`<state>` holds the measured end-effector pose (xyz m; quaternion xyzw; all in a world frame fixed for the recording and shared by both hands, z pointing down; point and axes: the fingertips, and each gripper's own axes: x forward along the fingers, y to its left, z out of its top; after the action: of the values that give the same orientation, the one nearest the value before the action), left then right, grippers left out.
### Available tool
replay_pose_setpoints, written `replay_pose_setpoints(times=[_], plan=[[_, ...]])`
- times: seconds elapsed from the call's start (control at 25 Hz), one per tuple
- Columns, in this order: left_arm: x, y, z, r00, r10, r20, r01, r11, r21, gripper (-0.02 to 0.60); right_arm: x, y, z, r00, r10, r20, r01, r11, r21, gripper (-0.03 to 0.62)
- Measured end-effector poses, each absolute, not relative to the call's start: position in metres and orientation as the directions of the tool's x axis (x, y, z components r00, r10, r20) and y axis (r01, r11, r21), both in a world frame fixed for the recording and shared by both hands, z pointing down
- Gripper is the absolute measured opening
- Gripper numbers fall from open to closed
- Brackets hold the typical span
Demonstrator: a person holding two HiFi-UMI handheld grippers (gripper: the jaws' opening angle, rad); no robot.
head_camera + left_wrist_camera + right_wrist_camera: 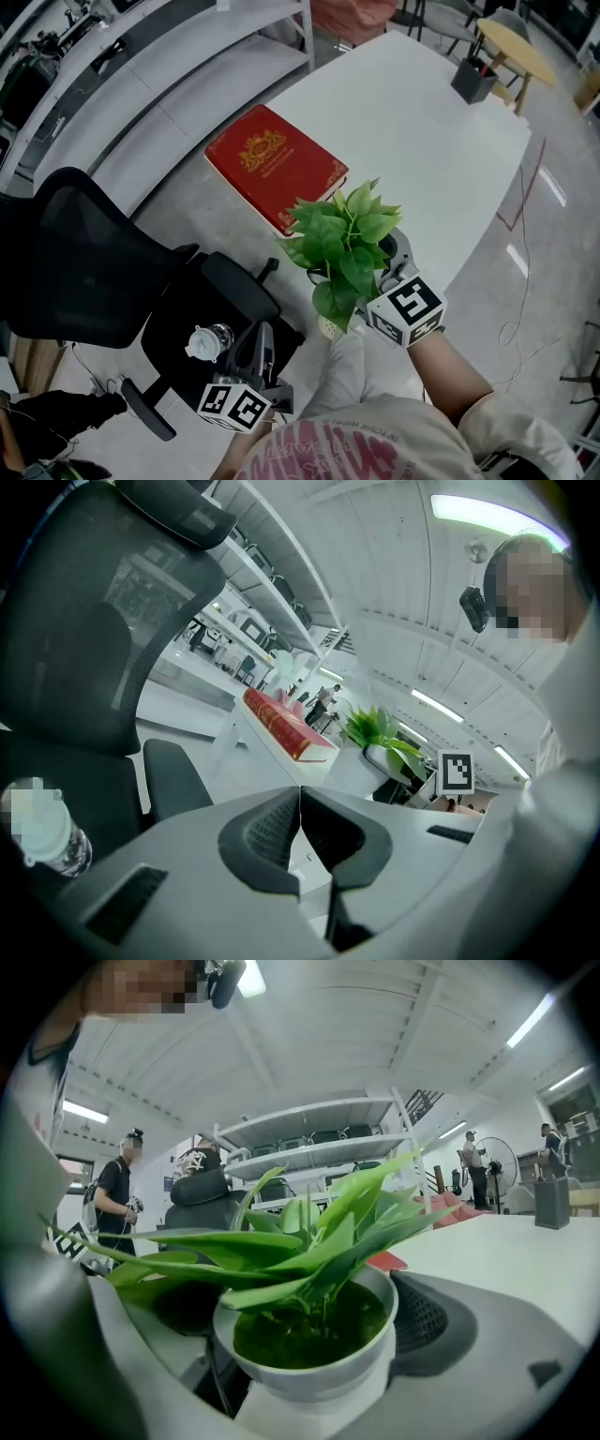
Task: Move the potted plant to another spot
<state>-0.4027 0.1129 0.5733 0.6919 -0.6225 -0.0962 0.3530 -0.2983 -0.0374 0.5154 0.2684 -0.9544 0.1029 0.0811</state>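
The potted plant (pixel 342 239), green leaves in a small white pot, hangs over the near edge of the white table (pixel 422 141). My right gripper (pixel 392 281) is shut on the potted plant. In the right gripper view the pot (pixel 309 1335) sits between the two dark pads (pixel 427 1321), and the leaves hide the left pad in part. My left gripper (pixel 261 330) is low at the left, above the chair seat. It is shut, its pads meeting with nothing between them (pixel 300 803). The left gripper view also shows the plant (pixel 380 731) farther off.
A red book (pixel 275 167) lies on the table behind the plant. A black office chair (pixel 84 262) stands at the left with a plastic bottle (pixel 208 341) on its seat. A black pen holder (pixel 473 80) stands at the table's far end. White shelving (pixel 187 56) runs along the far left.
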Motion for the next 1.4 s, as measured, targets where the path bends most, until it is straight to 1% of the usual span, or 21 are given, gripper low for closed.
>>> replay_pose_setpoints(times=[0.44, 0.6, 0.76, 1.08, 1.4], plan=[[-0.405, 0.099, 0.560, 0.207, -0.935, 0.289, -0.816, -0.002, 0.578, 0.025, -0.297, -0.038, 0.516, -0.846, -0.483, 0.227, -0.524, 0.831, -0.187, 0.551], [-0.398, 0.088, 0.550, 0.215, -0.937, 0.275, -0.811, -0.015, 0.585, 0.025, -0.289, -0.035, 0.509, -0.847, -0.476, 0.236, -0.520, 0.835, -0.180, 0.546], [-0.383, 0.069, 0.533, 0.251, -0.935, 0.252, -0.809, -0.059, 0.584, 0.025, -0.275, -0.033, 0.496, -0.845, -0.475, 0.246, -0.520, 0.838, -0.166, 0.546], [-0.337, 0.024, 0.488, 0.357, -0.914, 0.191, -0.798, -0.192, 0.571, 0.025, -0.222, -0.050, 0.455, -0.796, -0.564, 0.222, -0.599, 0.786, -0.150, 0.546], [-0.306, -0.024, 0.433, 0.429, -0.894, 0.131, -0.783, -0.295, 0.547, 0.025, -0.173, -0.082, 0.407, -0.732, -0.645, 0.220, -0.676, 0.728, -0.113, 0.546]])
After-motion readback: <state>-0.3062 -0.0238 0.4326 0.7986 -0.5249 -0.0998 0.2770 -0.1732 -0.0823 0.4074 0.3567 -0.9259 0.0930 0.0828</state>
